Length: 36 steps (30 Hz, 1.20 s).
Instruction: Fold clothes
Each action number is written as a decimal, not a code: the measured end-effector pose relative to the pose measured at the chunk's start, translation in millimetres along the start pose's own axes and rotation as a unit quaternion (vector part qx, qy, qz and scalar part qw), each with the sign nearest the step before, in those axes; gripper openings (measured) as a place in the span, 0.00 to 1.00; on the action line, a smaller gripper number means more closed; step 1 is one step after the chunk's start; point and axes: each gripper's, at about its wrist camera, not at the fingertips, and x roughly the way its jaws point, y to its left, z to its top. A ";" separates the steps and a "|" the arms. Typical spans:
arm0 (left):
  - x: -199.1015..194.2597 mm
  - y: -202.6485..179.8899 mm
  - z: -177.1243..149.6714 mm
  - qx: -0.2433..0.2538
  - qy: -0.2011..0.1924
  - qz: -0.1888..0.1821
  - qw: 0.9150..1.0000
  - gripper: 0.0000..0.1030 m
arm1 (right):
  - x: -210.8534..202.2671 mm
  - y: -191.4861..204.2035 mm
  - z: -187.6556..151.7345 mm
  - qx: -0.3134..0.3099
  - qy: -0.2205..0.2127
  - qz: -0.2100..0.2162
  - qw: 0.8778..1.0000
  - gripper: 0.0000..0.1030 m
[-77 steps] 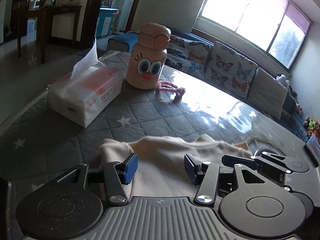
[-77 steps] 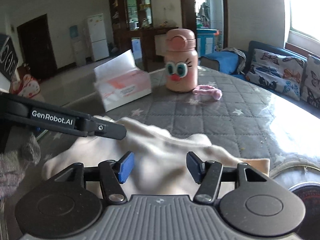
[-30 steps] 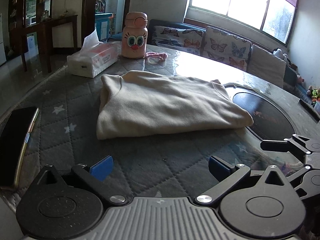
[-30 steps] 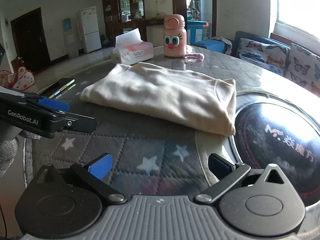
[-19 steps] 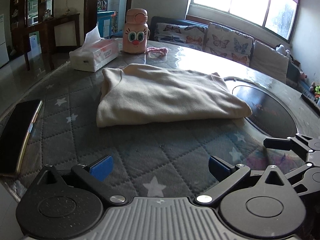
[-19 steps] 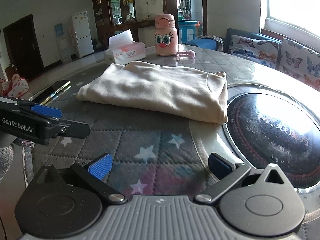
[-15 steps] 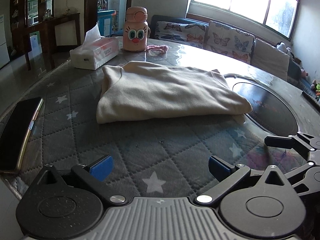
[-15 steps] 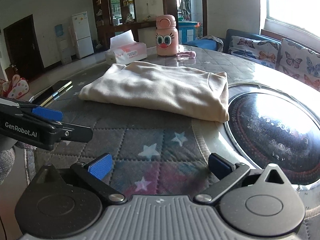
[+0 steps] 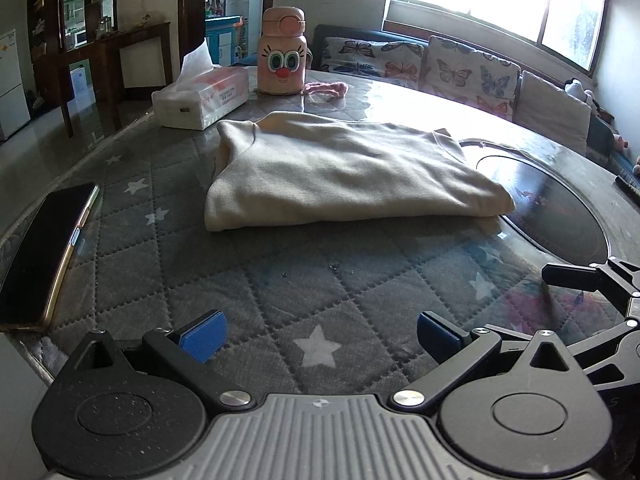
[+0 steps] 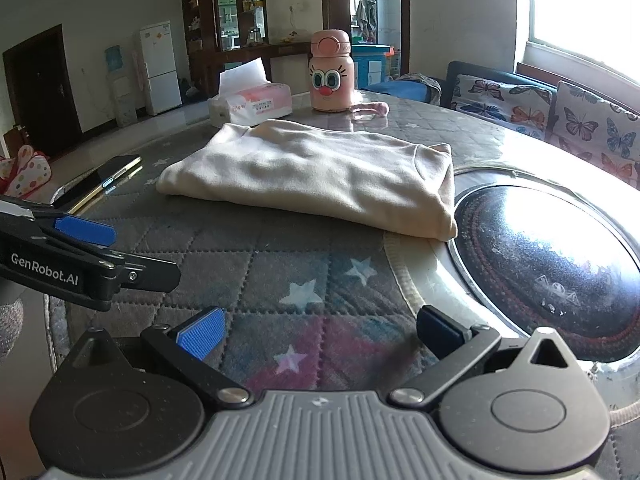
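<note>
Cream garment [image 9: 344, 176] apparently released, claws [image 9: 320, 334] withdrawn.

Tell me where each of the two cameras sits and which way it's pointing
Left wrist: on the open left gripper, low at the table edge, facing the folded cream garment; own fingers show, right gripper at right.
Right wrist: on the open right gripper, same direction; left gripper at left.
Shared: garment, pink bottle, tissue box, phone.

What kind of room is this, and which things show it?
Most likely a home living and dining room: a sofa with butterfly cushions under the window, a white fridge beyond, and a round quilt-covered table bearing the folded cream garment.
</note>
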 end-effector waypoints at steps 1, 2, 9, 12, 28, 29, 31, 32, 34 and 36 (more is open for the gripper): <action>-0.2 -0.1 -0.2 0.000 0.000 0.000 1.000 1.00 | -0.1 0.1 -0.3 0.000 0.000 -0.001 1.000 1.00; -0.3 -0.2 -0.4 0.000 -0.001 0.000 1.000 1.00 | -0.2 0.3 -0.6 0.000 0.000 -0.002 1.000 1.00; -1.5 -0.7 -0.4 -0.002 -0.003 0.002 1.000 1.00 | 0.8 2.5 -1.4 -0.002 0.001 -0.009 1.000 1.00; -2.2 -1.5 -0.3 -0.002 -0.003 0.002 1.000 1.00 | 0.7 2.6 -1.4 -0.001 0.001 -0.009 1.000 1.00; -3.2 -6.8 -1.6 -0.001 -0.003 -0.002 1.000 1.00 | 2.1 3.3 -1.7 -0.003 0.002 -0.012 1.000 1.00; -3.3 -7.0 -1.6 -0.001 -0.003 -0.002 1.000 1.00 | 2.2 3.4 -1.7 -0.004 0.002 -0.012 1.000 1.00; -3.0 -7.2 -1.5 -0.001 -0.003 -0.002 1.000 1.00 | 2.2 3.7 -1.8 -0.004 0.001 -0.012 1.000 1.00; -3.0 -7.3 -1.6 -0.001 -0.003 -0.003 1.000 1.00 | 2.1 3.8 -1.8 -0.004 0.001 -0.012 1.000 1.00; -3.0 -7.6 -1.7 -0.002 -0.003 -0.003 1.000 1.00 | 2.2 3.9 -1.7 -0.004 0.001 -0.011 1.000 1.00; -2.9 -8.0 -1.6 -0.002 -0.002 -0.002 1.000 1.00 | 2.2 4.4 -2.1 -0.004 0.002 -0.012 1.000 1.00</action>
